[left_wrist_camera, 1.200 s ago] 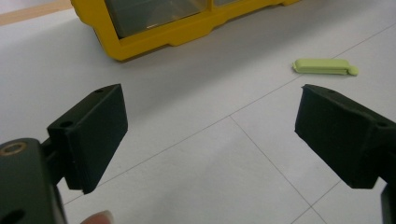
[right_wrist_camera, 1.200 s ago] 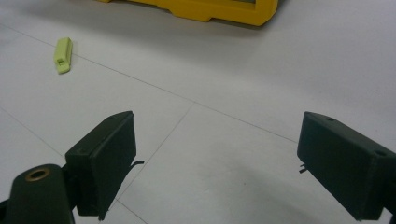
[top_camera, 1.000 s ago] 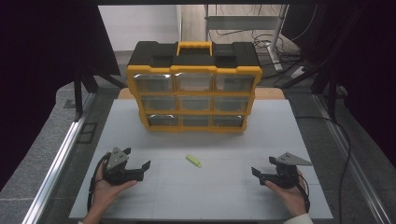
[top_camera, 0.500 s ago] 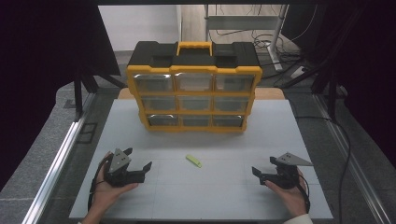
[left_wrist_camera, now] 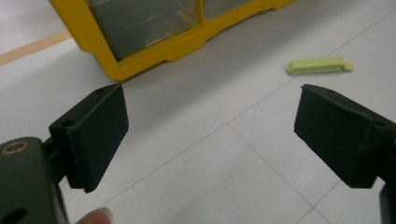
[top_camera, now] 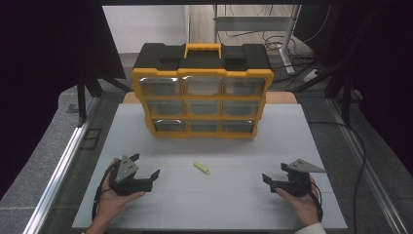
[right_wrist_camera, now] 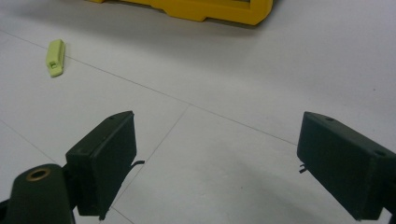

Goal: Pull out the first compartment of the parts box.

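I log one yellow drawer organizer (top_camera: 202,92) at the table's (top_camera: 243,209) rear, with a light-green clip (top_camera: 201,167) lying in front of it. My left gripper (top_camera: 144,171) and right gripper (top_camera: 268,181) flank the clip, both jaws spread, holding nothing.

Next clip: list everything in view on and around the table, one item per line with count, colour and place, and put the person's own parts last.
Drawer organiser: one, yellow frame, black top, yellow handle, nine clear drawers in three rows; far middle of the table.
Small flat piece: one, light green; lying on the table in front of the organiser, between the two grippers.
Table: one, pale grey top with thin grid lines.
Cables: several, dark; on the floor behind the table.
Left gripper: one, black, jaws apart, nothing held; near left.
Right gripper: one, black, jaws apart, nothing held; near right.
Hands: two, one under each gripper, at the near edge.
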Available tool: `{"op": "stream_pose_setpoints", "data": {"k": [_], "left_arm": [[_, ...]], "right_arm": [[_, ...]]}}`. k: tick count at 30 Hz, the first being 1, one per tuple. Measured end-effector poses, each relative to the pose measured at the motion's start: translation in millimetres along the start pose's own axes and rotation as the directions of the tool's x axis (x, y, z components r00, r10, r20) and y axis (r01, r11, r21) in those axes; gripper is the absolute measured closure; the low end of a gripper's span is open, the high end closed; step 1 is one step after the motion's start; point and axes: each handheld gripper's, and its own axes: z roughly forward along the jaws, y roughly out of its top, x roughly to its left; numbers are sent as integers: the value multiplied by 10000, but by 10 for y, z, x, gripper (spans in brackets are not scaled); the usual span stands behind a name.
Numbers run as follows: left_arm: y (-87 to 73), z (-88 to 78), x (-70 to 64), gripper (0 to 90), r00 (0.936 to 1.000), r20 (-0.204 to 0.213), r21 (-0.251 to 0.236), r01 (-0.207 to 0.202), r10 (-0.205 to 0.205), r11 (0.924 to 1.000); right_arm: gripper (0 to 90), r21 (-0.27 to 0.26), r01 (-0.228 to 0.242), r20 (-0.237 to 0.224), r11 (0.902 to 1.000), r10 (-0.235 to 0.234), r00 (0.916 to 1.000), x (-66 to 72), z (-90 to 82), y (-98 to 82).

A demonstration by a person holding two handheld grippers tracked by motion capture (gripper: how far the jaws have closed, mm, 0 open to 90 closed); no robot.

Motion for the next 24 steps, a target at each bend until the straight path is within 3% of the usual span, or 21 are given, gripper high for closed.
{"op": "stream_pose_setpoints", "data": {"k": [5,12,18,24], "left_arm": [[18,10,-18,102,9993,175,-386,-325,332,9987],[50,38,-67,108,9941,-39,-558,-1081,1080,9926],[54,37,-110,97,9789,-504,-385,-1999,1979,9791],[68,61,-129,109,9654,-714,-314,-2536,2509,9668]], "right_arm": [[121,33,-7,-18,10000,7,10000,-14,26,10],[122,33,-105,-11,9999,105,9999,-26,20,8],[123,75,-93,73,9999,93,9999,-26,34,10],[123,156,-52,111,9999,50,9999,-31,44,6]]}}
